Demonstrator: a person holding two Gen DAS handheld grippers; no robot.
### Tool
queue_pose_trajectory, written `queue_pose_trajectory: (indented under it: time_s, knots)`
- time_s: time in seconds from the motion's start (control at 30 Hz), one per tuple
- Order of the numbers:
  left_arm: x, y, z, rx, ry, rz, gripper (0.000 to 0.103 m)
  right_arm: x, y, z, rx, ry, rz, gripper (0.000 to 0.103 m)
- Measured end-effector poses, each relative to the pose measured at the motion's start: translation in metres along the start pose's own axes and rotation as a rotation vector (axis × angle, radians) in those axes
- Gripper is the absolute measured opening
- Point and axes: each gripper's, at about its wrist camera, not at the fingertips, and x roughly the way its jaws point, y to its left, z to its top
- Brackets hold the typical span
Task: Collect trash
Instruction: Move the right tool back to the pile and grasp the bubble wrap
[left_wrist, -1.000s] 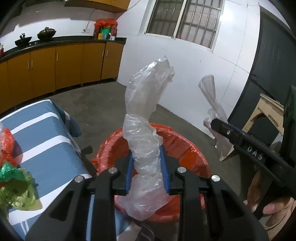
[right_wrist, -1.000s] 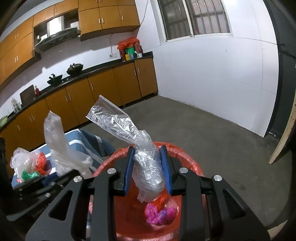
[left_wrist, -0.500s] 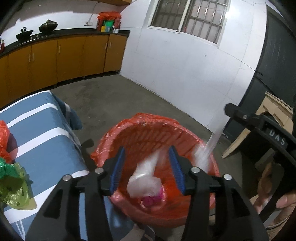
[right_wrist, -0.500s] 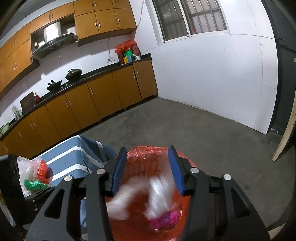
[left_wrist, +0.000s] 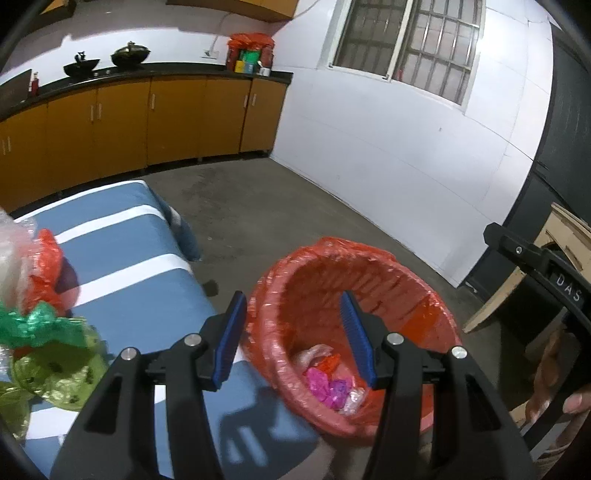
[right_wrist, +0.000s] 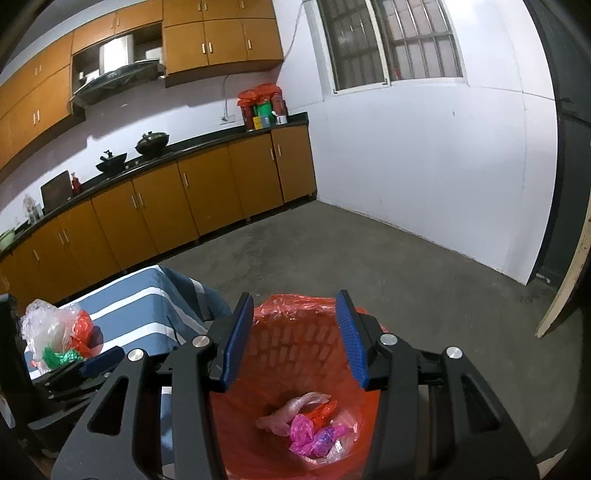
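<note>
A home kitchen: orange-brown wooden cabinets (right_wrist: 207, 206) run under a black countertop (right_wrist: 207, 146) holding two dark woks (right_wrist: 152, 142), beneath a range hood (right_wrist: 118, 79), beside a barred window (right_wrist: 391, 44) and bare concrete floor (right_wrist: 369, 266).

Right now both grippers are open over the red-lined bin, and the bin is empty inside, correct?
Not empty. The right wrist view shows pink and clear plastic wrappers at the bottom of the red-lined bin. The left gripper and right gripper are open.
</note>
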Motion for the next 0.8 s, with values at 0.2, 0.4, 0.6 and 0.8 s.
queue_pose_trajectory:
  time_s: [0.2, 0.4, 0.6, 0.8]
  knots:
    - [-0.034, 0.034, -0.001, -0.029, -0.056, 0.099, 0.053, -0.001, 0.026, -0.001, -0.038, 0.007, 0.048, 0.047]
    - [-0.087, 0.084, -0.009, -0.073, -0.134, 0.258, 0.057, 0.001, 0.077, -0.006, -0.104, 0.031, 0.158, 0.047]
    - [-0.14, 0.14, -0.034, -0.146, -0.185, 0.437, 0.06, 0.005, 0.158, -0.014, -0.199, 0.062, 0.32, 0.047]
    - [-0.183, 0.19, -0.054, -0.232, -0.206, 0.566, 0.061, 0.013, 0.239, -0.017, -0.269, 0.09, 0.464, 0.047]
